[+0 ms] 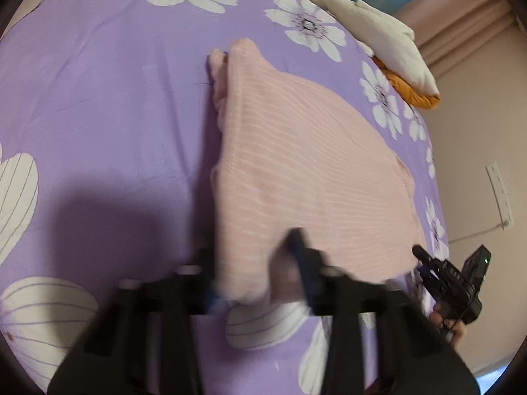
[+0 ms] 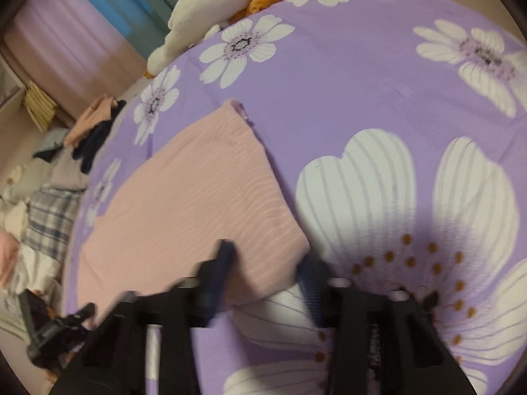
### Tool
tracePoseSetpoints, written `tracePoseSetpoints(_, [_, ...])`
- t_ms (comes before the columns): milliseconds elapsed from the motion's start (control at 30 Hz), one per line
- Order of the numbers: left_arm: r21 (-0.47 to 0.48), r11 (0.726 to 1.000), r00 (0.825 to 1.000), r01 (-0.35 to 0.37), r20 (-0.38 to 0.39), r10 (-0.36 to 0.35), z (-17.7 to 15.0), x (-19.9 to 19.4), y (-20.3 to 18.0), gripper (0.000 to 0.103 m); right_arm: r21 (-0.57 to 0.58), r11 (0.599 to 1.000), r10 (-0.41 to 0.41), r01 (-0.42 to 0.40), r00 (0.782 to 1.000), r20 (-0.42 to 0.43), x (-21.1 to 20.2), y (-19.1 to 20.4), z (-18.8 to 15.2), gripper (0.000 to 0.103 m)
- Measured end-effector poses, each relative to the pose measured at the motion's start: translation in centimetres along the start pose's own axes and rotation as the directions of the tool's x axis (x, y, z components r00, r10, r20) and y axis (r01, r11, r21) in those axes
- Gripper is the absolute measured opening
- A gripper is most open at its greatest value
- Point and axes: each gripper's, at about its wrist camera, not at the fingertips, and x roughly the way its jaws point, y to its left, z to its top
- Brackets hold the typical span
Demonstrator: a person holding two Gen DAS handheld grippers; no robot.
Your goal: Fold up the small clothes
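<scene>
One pink ribbed knit garment [image 1: 306,177] lies on one purple bedsheet printed with white daisies [image 1: 108,98]. Two black two-finger grippers are present: the left gripper [image 1: 253,263] and the right gripper [image 2: 266,270]. One white-and-orange plush toy [image 1: 388,42] sits at the bed's far edge. One pile of mixed clothes [image 2: 49,197], item count indeterminate, lies beside the bed. One white wall outlet strip [image 1: 500,194] is visible.

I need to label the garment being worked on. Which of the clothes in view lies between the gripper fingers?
The pink ribbed garment, spread flat on the purple flowered bedspread. The other clothes lie in a pile off the bedspread's left edge, far from both grippers.
</scene>
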Motion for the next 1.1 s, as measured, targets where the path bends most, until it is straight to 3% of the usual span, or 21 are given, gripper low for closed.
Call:
tracePoseSetpoints(67, [-0.035, 0.999, 1.000, -0.002, 0.005, 0.002, 0.0, -0.1, 0.2, 0.011, 0.035, 0.999, 0.028, -0.028, 1.000, 0.007, 0.4, -0.3, 0.0, 0.011])
tracePoseSetpoints(133, [-0.030, 1.000, 1.000, -0.005, 0.031, 0.006, -0.2, -1.2, -0.2, 0.009, 0.035, 0.998, 0.047, -0.048, 0.999, 0.026, -0.5, -0.1, -0.1, 0.007])
tracePoseSetpoints(233, [0.020, 1.000, 0.997, -0.009, 0.078, 0.008, -0.5, -3.6, -1.4, 0.008, 0.044, 0.995, 0.082, -0.085, 0.994, 0.071, -3.0, 0.0, -0.1, 0.006])
tracePoseSetpoints(300, [0.016, 1.000, 0.997, 0.004, 0.071, -0.005, -0.8, -4.6, -1.7, 0.008, 0.051, 0.991, 0.121, -0.127, 0.987, 0.101, -4.7, 0.2, -0.2, 0.006])
tracePoseSetpoints(400, [0.038, 0.999, 0.997, 0.018, 0.069, -0.020, -1.8, -5.9, -2.2, 0.008, 0.022, 0.992, 0.122, -0.125, 0.984, 0.127, -6.9, 0.8, -1.0, 0.006])
tracePoseSetpoints(567, [0.048, 0.999, 1.000, 0.009, -0.006, -0.009, -4.2, -5.6, -1.7, 0.009, 0.043, 0.996, 0.076, -0.080, 0.993, 0.088, -7.0, -0.9, -2.4, 0.006])
tracePoseSetpoints(767, [0.079, 0.993, 0.996, -0.086, -0.020, 0.088, -5.4, -3.9, -1.4, 0.017, 0.093, 0.996, -0.021, 0.019, 1.000, 0.014, -4.6, -2.3, -3.7, 0.006])
tracePoseSetpoints(833, [0.101, 0.990, 0.995, -0.100, -0.016, 0.102, -5.4, -3.9, -1.6, 0.019, 0.113, 0.993, -0.034, 0.033, 0.999, 0.007, -4.5, -2.6, -3.8, 0.013])
tracePoseSetpoints(900, [0.115, 0.986, 0.993, -0.118, -0.010, 0.120, -5.3, -4.1, -1.7, 0.033, 0.140, 0.990, -0.031, 0.030, 1.000, 0.004, -4.7, -2.9, -3.8, 0.026])
tracePoseSetpoints(933, [0.119, 0.984, 0.991, -0.133, 0.001, 0.134, -5.3, -4.2, -1.6, 0.036, 0.154, 0.987, -0.037, 0.036, 0.999, 0.006, -4.9, -3.1, -3.9, 0.040])
tracePoseSetpoints(967, [0.120, 0.983, 0.990, -0.140, 0.009, 0.140, -5.2, -4.3, -1.5, 0.041, 0.170, 0.985, -0.034, 0.032, 0.999, 0.009, -5.1, -3.4, -4.0, 0.047])
tracePoseSetpoints(1100, [0.090, 0.987, 0.991, -0.135, 0.005, 0.136, -5.0, -4.4, -0.7, 0.048, 0.227, 0.972, 0.065, -0.063, 0.998, 0.000, -4.7, -3.9, -4.7, 0.048])
